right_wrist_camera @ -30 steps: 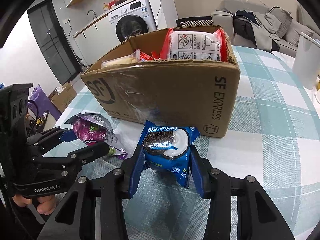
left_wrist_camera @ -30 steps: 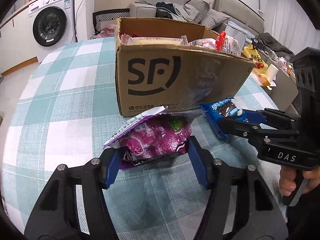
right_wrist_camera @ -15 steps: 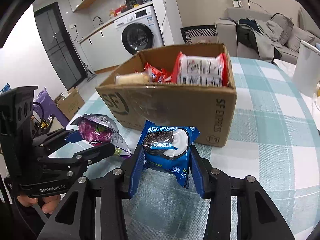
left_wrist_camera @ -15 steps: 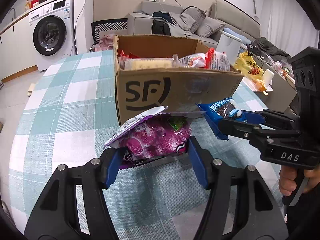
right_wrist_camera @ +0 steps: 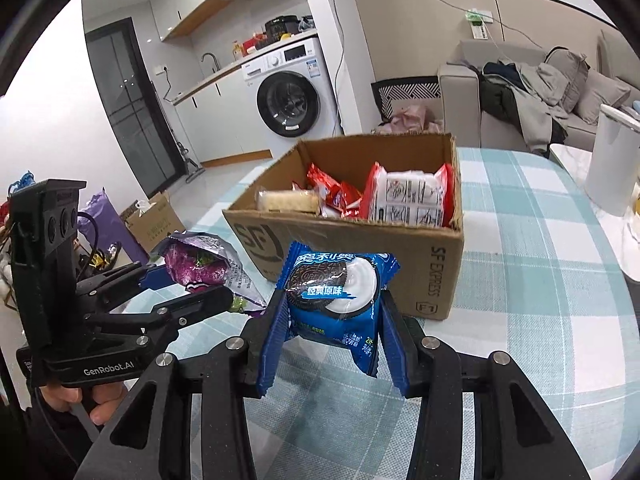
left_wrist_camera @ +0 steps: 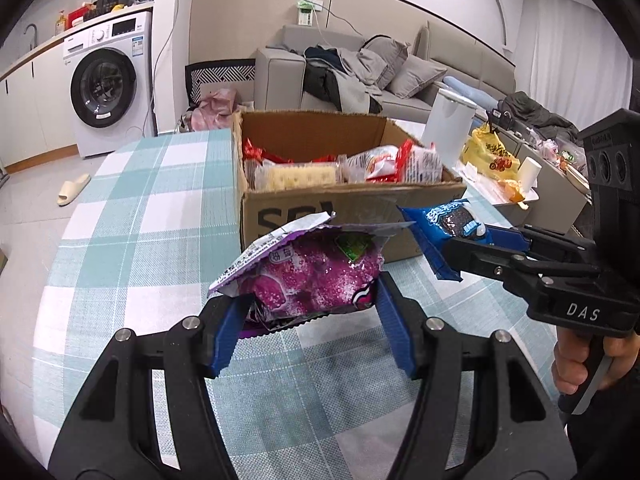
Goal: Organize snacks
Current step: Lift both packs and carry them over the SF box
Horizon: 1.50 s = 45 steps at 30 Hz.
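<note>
So basically both grippers are loaded and the whole thing comes down to where the cardboard box (right_wrist_camera: 352, 240) sits relative to each one. The left gripper (left_wrist_camera: 310, 316) has its blue fingers (left_wrist_camera: 390, 320) pinching a purple snack bag (left_wrist_camera: 312, 276), long side running across between the fingers, crinkly top edge pointing forward at the box. The right gripper (right_wrist_camera: 334, 334) is clamped on a blue Oreo pack (right_wrist_camera: 336, 292), held upright-ish with the cookie picture facing the camera.

Both snacks are up off the checked tablecloth (left_wrist_camera: 140, 208), in front of the box's near wall and roughly level with its rim, not over the opening yet. The box is dead ahead and slightly beyond each gripper, open top, already holding red packets (right_wrist_camera: 332, 194) and a cracker sleeve (right_wrist_camera: 288, 200).

From the right wrist view the Oreo pack looks a touch closer to the box front, with the left gripper off to its side near the box's corner. My guess is the next move is forward and over the rim, then let go. Free space looks to be near the front wall and left half, so I'd aim there.
</note>
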Tool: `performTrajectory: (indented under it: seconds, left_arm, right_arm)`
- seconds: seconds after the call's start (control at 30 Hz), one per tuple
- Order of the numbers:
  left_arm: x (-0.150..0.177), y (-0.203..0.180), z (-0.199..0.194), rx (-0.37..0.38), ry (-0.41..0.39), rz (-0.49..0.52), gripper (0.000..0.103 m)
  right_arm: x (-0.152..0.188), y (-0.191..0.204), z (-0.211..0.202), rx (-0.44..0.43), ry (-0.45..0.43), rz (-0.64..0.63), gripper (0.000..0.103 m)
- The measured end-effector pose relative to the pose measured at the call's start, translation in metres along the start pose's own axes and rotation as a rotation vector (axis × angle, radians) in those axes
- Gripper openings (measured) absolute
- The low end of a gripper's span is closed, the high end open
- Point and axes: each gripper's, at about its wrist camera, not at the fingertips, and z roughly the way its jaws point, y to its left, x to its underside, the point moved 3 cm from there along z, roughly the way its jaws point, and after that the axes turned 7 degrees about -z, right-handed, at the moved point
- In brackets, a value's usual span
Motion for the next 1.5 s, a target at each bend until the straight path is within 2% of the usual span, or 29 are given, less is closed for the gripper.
performTrajectory:
  seconds: [0.3,0.87,1.33,1.5]
  left_arm:
    - [-0.018,0.000,-0.018,0.000,-0.039,0.005,0.059]
    - [-0.058,-0.014,-0.023,0.002,-0.087,0.016,0.059]
    - [-0.102,-0.016,-0.026,-0.012,-0.145,0.017,0.059]
    - [-0.116,-0.014,-0.018,-0.022,-0.140,0.014,0.059]
  right_arm:
    - [-0.012,-0.002,-0.019,0.010,-0.045,0.010,0.045]
    - [-0.044,-0.001,-0.042,0.050,-0.107,0.003,0.045]
    - [-0.081,-0.003,-0.037,0.083,-0.118,-0.008,0.045]
    - [-0.091,-0.005,-0.030,0.075,-0.112,0.003,0.045]
